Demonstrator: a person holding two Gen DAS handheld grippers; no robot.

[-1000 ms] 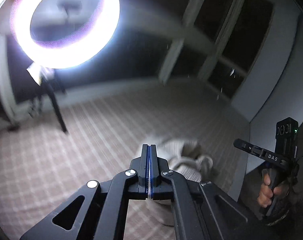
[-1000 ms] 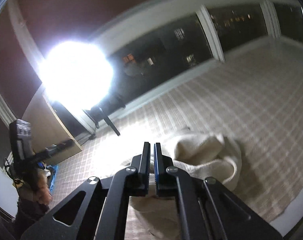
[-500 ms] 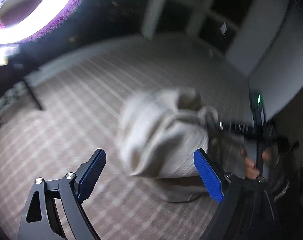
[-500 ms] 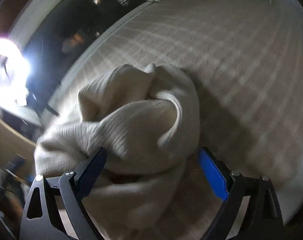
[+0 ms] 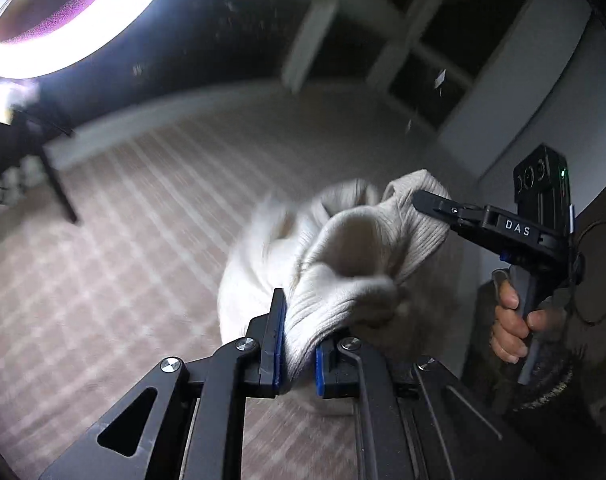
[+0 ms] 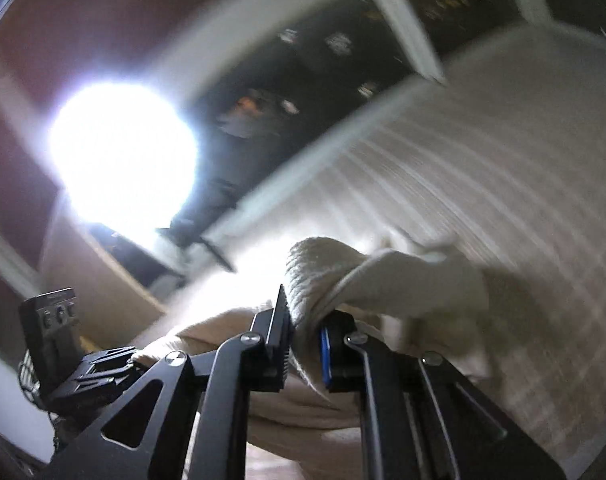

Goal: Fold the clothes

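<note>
Jaws that were gaping half a second ago are now pinching the cream ribbed sweater; left gripper and right gripper are each clamping a bunched fold at lower centre, lifting it off the plaid bed cover; unfolding is beginning; ring light is glaring upper left, nothing blocking.

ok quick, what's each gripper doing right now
left gripper: shut on the cream sweater
right gripper: shut on another bunch of the same sweater
</note>
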